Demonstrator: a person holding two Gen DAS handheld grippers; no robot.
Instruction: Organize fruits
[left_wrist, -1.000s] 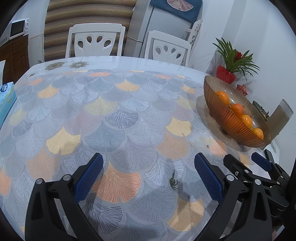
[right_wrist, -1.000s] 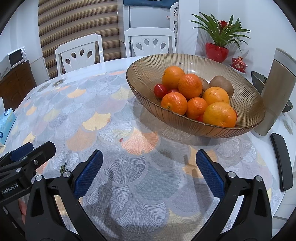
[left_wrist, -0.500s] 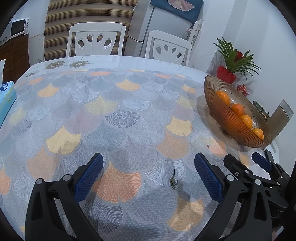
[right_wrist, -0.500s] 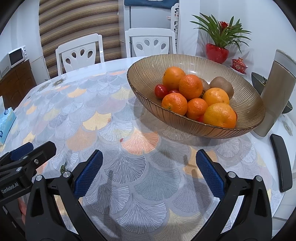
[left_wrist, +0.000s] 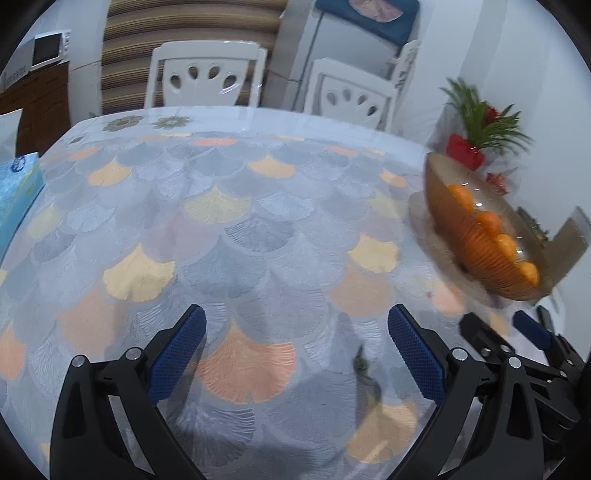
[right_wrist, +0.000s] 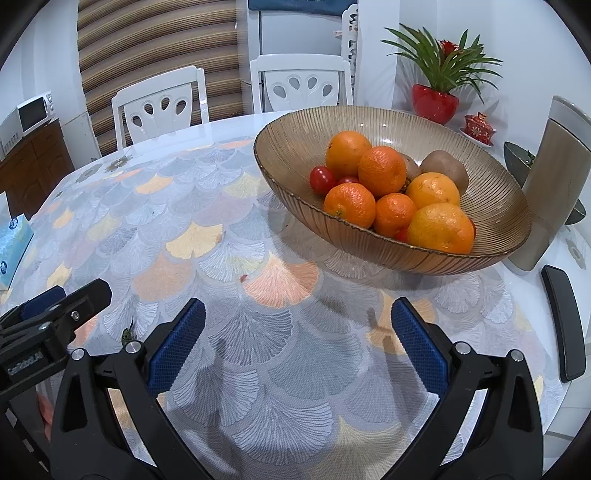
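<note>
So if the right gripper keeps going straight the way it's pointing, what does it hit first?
Probably the tablecloth: the right gripper, jaws open and empty, aims down at bare cloth left of the fruit bowl. If it passes higher than it looks, the bowl's near rim could come first; depth is unclear.

Bright, even indoor light; the left wrist view is motion-blurred, the right sharp, both with fisheye-bent edges

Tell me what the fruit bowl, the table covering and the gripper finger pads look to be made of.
Fruit bowl: likely amber-tinted glass or clear plastic; ribbed, see-through, glossy highlights.
Table covering: seems a fan-patterned cloth under a clear glossy sheet; the far edge shows reflections.
Right gripper's finger pads: blue, probably rubber; fine grid texture, matte, on black plastic-looking fingers.
</note>
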